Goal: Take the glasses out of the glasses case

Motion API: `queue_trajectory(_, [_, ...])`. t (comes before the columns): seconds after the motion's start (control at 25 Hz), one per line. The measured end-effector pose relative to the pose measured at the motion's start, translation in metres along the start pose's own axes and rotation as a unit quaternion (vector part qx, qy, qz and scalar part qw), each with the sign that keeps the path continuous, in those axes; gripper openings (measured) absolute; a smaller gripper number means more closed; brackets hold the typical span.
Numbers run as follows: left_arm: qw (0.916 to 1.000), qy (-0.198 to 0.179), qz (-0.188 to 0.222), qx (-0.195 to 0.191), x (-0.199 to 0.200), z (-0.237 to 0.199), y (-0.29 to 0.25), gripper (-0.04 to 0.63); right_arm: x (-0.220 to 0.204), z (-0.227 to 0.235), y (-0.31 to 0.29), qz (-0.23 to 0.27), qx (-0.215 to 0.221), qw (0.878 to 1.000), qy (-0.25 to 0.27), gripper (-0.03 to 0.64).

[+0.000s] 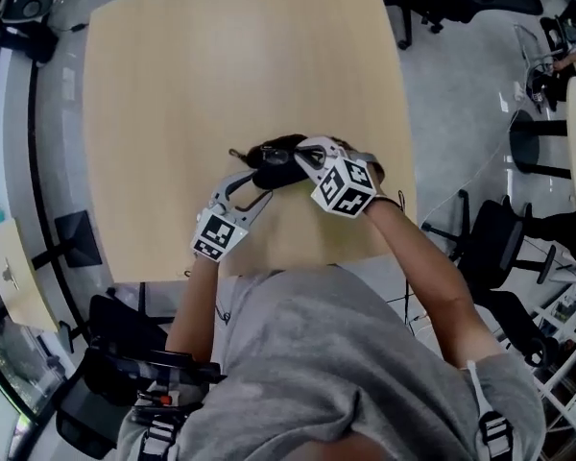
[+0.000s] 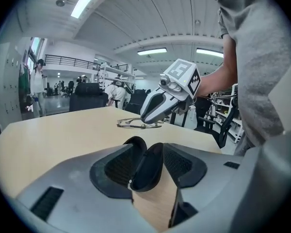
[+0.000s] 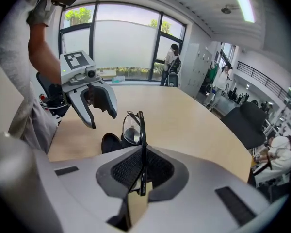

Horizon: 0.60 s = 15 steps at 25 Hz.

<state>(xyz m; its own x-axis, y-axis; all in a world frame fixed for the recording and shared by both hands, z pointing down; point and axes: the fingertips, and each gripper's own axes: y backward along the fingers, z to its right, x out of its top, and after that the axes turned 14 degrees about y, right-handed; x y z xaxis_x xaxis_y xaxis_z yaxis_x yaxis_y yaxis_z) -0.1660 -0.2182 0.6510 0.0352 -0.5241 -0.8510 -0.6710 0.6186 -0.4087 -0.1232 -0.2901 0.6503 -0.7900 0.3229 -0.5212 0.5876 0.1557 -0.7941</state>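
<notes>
Black and smooth-shelled, the glasses case (image 2: 147, 169) lies open toward the 6 o'clock edge of the pale wood worktop (image 1: 230, 65). The left tongs (image 2: 148, 145) are closed on its rim, one pad on each side of the shell. The shell looks hard and slick, so it is likely to slide unless held this way.

Just beyond the case, toward 12 o'clock in the left gripper view, are the glasses (image 3: 132, 128). They are already clear of the case and low over the worktop; whether they touch it cannot be told. The right tongs (image 3: 141, 160) are pinched on the thin dark side arm, with the lenses standing on edge past the pad tips at 12 o'clock.

The frame looks light and springy, and the lenses look easy to scratch or crack. The side arm near the hinge is probably the soundest place to hold, with light pressure. A hard squeeze may bend the arm, and a loose one may let the frame swing.
</notes>
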Motion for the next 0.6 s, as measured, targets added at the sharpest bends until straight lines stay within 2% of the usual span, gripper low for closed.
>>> queue_trajectory(0.2, [0.9995, 0.004, 0.022, 0.022, 0.023, -0.003, 0.016, 0.196, 0.003, 0.016, 0.024, 0.031, -0.027, 0.998, -0.054, 0.029])
queue_trajectory(0.36, [0.9974, 0.017, 0.059, 0.036, 0.047, -0.008, 0.034, 0.196, 0.004, 0.027, 0.045, 0.043, -0.053, 0.993, -0.1, 0.029])
queue_trajectory(0.6, [0.9912, 0.043, 0.111, 0.057, 0.075, -0.006, 0.047, 0.18, -0.032, 0.033, 0.072, 0.059, -0.082, 0.98, -0.173, 0.029])
